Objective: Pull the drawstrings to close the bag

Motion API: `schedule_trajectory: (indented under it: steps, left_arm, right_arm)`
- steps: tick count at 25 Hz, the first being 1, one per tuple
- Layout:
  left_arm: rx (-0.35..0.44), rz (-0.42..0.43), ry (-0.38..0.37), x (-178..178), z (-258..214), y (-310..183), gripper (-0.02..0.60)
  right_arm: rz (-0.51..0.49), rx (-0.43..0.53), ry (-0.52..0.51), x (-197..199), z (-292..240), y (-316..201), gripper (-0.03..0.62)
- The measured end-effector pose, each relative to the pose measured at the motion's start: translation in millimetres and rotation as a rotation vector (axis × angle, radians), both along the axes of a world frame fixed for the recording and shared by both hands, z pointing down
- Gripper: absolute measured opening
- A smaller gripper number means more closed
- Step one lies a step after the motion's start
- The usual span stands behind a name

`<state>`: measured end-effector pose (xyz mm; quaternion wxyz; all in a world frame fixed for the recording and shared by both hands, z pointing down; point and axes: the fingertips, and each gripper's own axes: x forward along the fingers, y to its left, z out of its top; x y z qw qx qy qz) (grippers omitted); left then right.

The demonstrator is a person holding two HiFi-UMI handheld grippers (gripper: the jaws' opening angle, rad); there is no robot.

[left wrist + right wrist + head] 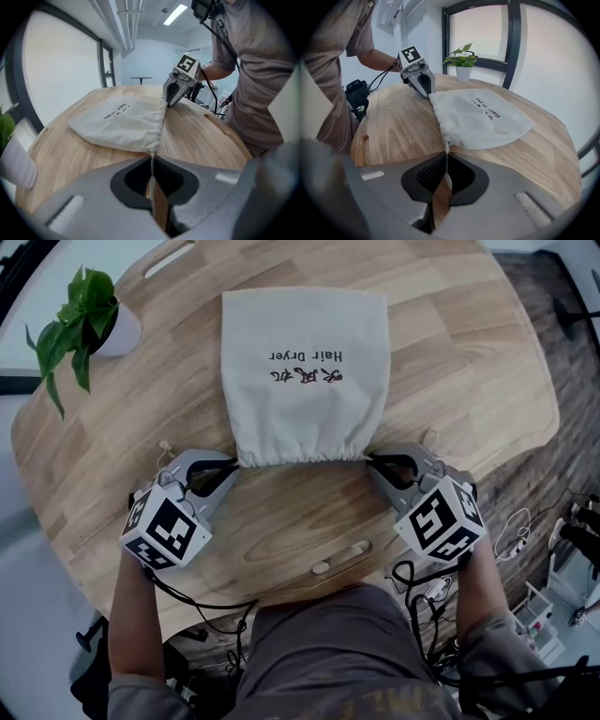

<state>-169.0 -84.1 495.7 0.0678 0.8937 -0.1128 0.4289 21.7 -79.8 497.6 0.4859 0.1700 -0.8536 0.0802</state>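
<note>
Bag (305, 371) flat on tabletop (450, 352), gathered mouth facing the person, running left-right. Left tongs (229, 468) pinched shut on the left drawstring (151, 157) at one corner, right tongs (375, 461) on the right drawstring (446, 157) at the other; pull wants to go outward along that mouth line

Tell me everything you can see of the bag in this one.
The bag is off-white cloth printed "Hair Dryer", with characters beside the words. It lies flat on the wooden table, its mouth toward the person and gathered into puckers. The left hand-held gripper is shut on the left drawstring, and the right hand-held gripper on the right drawstring.
</note>
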Motion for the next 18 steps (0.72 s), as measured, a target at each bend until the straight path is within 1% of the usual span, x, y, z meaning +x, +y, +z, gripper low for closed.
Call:
schedule_trajectory:
  steps: [3,5,9,12,15,18]
  left_arm:
    - [0.032,0.038,-0.021,0,0,1,0.014]
    - [0.031,0.045,-0.034,-1,1,0,0.012]
    - [-0.001,0.006,-0.039,-6,0,-3,0.009]
    - [-0.005,-0.009,-0.041,-10,-2,-5,0.009]
    - [-0.026,-0.044,-0.027,-16,-5,-11,0.009]
    - [-0.053,-0.062,-0.025,-19,-5,-14,0.008]
  right_arm:
    - [-0.009,-0.001,0.024,-1,1,-1,0.041]
    - [-0.014,-0.011,0.032,-1,1,-1,0.041]
    - [-0.006,-0.015,0.016,0,-1,-3,0.037]
    - [-0.003,-0.008,0.012,3,-3,-2,0.035]
    - [0.020,-0.018,-0.006,15,-5,-2,0.035]
    - [0.039,-0.024,-0.012,35,-6,-2,0.035]
